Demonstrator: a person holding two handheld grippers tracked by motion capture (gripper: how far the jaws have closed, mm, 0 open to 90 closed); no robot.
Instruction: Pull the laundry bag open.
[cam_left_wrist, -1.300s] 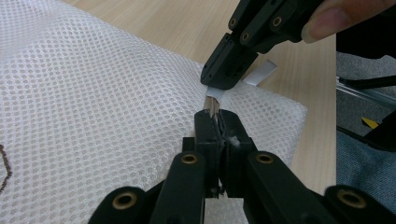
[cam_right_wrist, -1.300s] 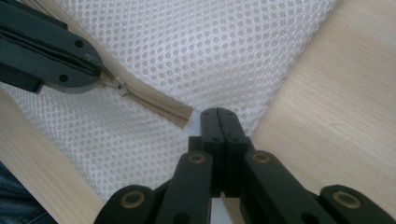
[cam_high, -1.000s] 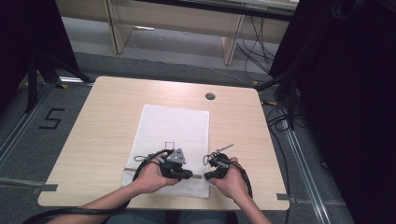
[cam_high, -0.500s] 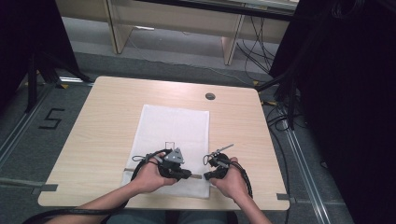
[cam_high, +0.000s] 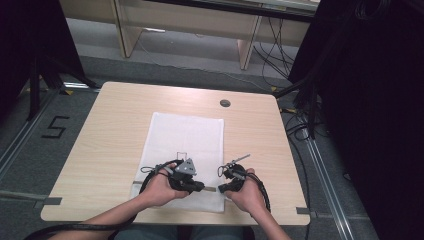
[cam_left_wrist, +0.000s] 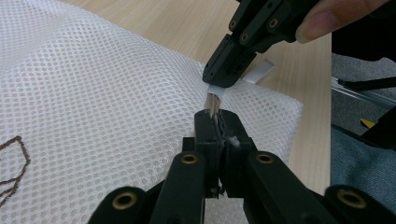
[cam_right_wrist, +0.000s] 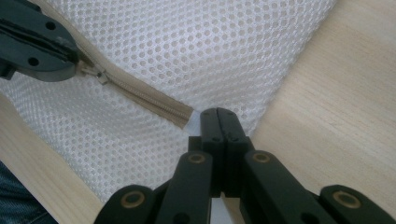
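Note:
A white mesh bag (cam_high: 185, 140) lies flat on the wooden table (cam_high: 110, 135), with a beige zipper (cam_right_wrist: 140, 95) running along its near edge. My left gripper (cam_high: 200, 187) is shut on the zipper's slider, which I see pinched between its jaws in the left gripper view (cam_left_wrist: 215, 122). Facing it, my right gripper (cam_high: 221, 188) is shut on the white tab (cam_right_wrist: 195, 117) at the zipper's end, by the bag's near right corner. Only a short stretch of zipper shows between the two grippers' tips. A person's hands hold both grippers low over the near table edge.
A round cable hole (cam_high: 225, 103) sits near the table's far edge. A small brown outline (cam_high: 182, 154) is marked on the bag. Grey tape strips (cam_high: 47, 201) stick to the table's near corners. Desk legs and cables stand on the floor beyond.

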